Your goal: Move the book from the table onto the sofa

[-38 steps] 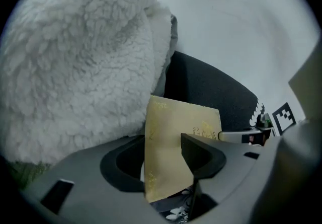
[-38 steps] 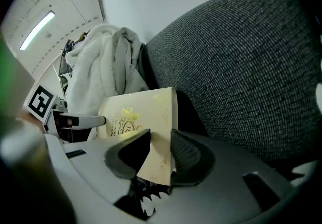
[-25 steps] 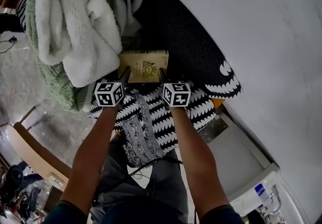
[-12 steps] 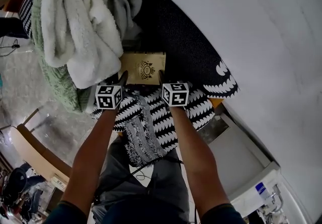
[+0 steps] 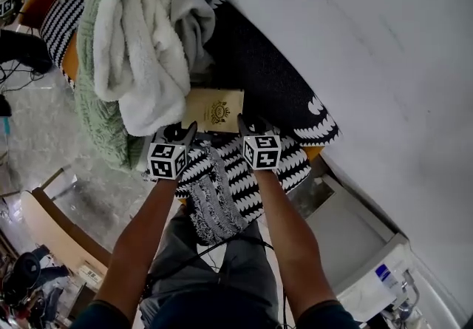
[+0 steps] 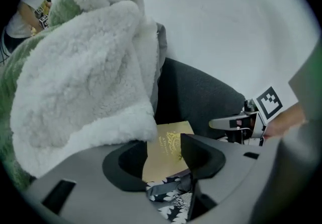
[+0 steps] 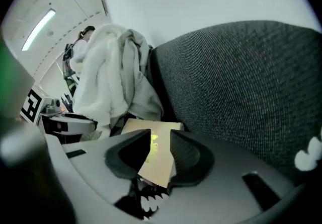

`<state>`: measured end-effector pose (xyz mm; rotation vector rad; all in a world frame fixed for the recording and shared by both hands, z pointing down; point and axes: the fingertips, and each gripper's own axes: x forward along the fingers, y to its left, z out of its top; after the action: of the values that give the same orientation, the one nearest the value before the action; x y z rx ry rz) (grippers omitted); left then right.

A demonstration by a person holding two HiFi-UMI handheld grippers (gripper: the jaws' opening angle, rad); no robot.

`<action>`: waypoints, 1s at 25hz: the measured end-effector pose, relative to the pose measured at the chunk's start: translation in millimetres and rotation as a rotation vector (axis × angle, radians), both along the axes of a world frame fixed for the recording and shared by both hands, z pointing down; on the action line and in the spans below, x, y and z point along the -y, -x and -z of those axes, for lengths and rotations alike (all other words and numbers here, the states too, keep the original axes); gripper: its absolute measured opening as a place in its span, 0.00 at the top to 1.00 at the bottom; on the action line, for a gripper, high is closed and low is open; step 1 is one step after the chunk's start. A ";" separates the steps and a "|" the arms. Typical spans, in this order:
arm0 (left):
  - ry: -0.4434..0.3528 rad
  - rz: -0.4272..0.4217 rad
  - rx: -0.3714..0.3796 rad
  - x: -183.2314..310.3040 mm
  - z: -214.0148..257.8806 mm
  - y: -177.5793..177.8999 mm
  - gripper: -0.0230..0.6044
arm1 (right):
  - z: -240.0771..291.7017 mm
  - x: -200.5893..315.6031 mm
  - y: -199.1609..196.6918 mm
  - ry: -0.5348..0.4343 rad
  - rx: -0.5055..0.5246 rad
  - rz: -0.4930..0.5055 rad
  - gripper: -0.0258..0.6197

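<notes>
A tan book with a gold emblem lies flat on the dark sofa seat, its left edge tucked against the white fleece blanket. Both grippers hover just in front of its near edge, apart from it. My left gripper is open with nothing between its jaws; the book shows through the gap of the left gripper. My right gripper is open too, and the book lies beyond the right gripper. Each gripper sees the other beside it.
A heap of blankets, white fleece, green knit and grey, fills the sofa's left part. A black-and-white patterned throw covers the seat's front. The dark backrest meets a white wall. A white box stands at the right.
Both grippers have come off the book's sides, lifting and drawing back toward me. The book stays lying on the sofa seat. The head view has swung a little.
</notes>
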<state>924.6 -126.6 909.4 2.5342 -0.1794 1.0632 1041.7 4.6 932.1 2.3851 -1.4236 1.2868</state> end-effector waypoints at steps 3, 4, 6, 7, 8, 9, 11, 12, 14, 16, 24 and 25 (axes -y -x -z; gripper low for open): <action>0.002 -0.013 -0.072 -3.7 38.2 -0.8 0.73 | 41.3 12.2 1.7 -0.076 -0.042 0.026 0.86; -0.003 -0.021 -0.107 -4.9 54.4 -1.6 0.78 | 57.6 16.8 3.3 -0.104 -0.059 0.042 0.90; -0.015 -0.045 -0.182 -11.3 93.8 1.9 0.91 | 95.7 21.7 12.6 -0.159 -0.094 0.076 0.92; -0.023 -0.060 -0.220 -15.4 115.8 5.5 0.94 | 116.9 22.2 18.7 -0.186 -0.113 0.090 0.93; -0.034 -0.076 -0.259 -18.8 138.2 9.1 0.95 | 139.1 22.3 24.4 -0.212 -0.134 0.103 0.93; -0.047 -0.092 -0.298 -20.9 160.7 12.7 0.96 | 161.9 22.3 29.4 -0.238 -0.159 0.114 0.94; -0.081 -0.120 -0.373 -21.5 206.1 20.7 0.96 | 209.4 22.1 38.9 -0.288 -0.217 0.138 0.94; -0.101 -0.133 -0.410 -20.6 229.2 25.4 0.96 | 234.4 21.4 44.0 -0.311 -0.250 0.151 0.94; -0.147 -0.152 -0.483 -17.1 276.9 34.9 0.96 | 287.1 18.7 54.1 -0.353 -0.327 0.174 0.94; -0.193 -0.165 -0.551 -13.5 324.1 46.3 0.96 | 342.3 14.2 65.1 -0.397 -0.402 0.184 0.94; -0.305 -0.206 -0.703 -18.6 462.4 89.4 0.96 | 510.5 -3.1 105.9 -0.511 -0.605 0.195 0.94; -0.320 -0.211 -0.721 -20.8 477.5 94.7 0.96 | 525.2 -4.9 112.3 -0.518 -0.623 0.200 0.94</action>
<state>829.8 -105.8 431.9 3.0961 0.1318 0.1272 929.4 9.4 407.0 2.4895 -1.8406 0.0856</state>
